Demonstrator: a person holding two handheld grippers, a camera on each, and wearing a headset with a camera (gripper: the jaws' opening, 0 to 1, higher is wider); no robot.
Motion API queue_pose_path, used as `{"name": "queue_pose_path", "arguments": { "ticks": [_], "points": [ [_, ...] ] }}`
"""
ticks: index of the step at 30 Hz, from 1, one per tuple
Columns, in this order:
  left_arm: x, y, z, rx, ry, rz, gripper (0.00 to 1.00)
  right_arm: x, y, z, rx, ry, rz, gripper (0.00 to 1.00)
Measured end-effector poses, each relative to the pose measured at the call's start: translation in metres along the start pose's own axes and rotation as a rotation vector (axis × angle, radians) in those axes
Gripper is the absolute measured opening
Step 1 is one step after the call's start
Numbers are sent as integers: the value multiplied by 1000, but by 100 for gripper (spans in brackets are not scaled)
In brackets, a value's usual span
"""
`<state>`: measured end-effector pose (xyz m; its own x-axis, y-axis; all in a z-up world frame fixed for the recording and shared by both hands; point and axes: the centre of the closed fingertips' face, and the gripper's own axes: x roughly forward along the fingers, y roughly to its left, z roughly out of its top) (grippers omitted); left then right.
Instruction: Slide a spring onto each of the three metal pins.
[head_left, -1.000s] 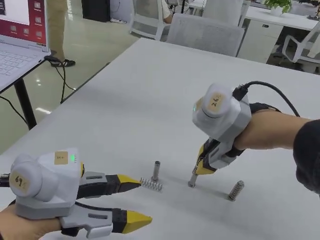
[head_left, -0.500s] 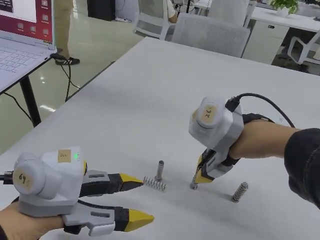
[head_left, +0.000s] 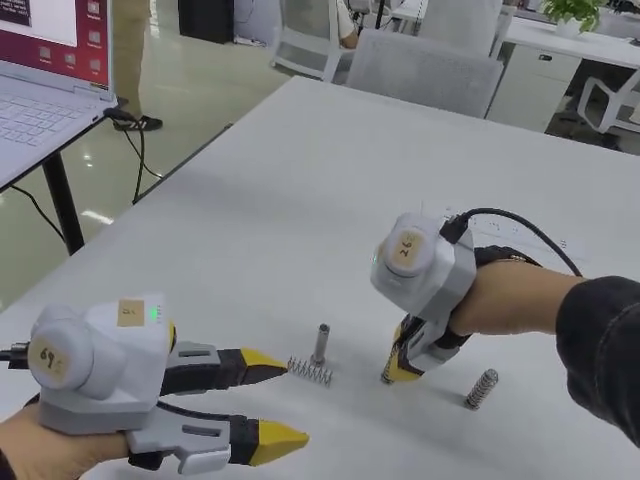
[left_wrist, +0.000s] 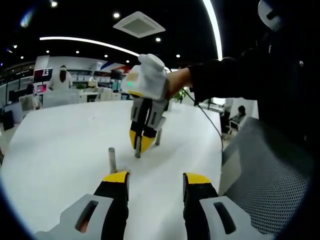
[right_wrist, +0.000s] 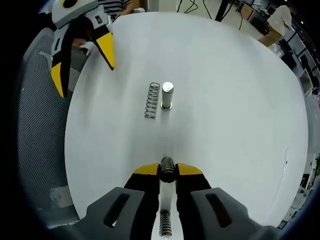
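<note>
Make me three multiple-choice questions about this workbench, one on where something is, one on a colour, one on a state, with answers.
1. Where does the loose spring lie?
A) on the table beside the bare pin
B) threaded on the bare pin
C) between the jaws of the left gripper

2. What colour are the gripper tips?
A) red
B) yellow
C) green

3. How does the left gripper stand?
A) shut on a pin
B) shut on a spring
C) open, holding nothing

Answers: 1 A, it lies flat by the pin's foot; 2 B, left and right gripper tips are yellow; 3 C, its jaws stand apart with nothing between.
</note>
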<state>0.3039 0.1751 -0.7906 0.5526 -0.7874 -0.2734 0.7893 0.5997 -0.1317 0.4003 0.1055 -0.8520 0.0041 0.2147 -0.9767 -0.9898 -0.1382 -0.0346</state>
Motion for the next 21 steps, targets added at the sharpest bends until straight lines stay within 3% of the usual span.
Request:
{"name": "queue_pose_path", "arguments": {
  "ticks": [11,21],
  "points": [
    [-1,-1,0,-1,1,0,37,2,2,-4,16,-9,-4,14],
    [1,-2,1,2,1,-6,37,-12,-4,4,43,-66,-36,20]
  ]
}}
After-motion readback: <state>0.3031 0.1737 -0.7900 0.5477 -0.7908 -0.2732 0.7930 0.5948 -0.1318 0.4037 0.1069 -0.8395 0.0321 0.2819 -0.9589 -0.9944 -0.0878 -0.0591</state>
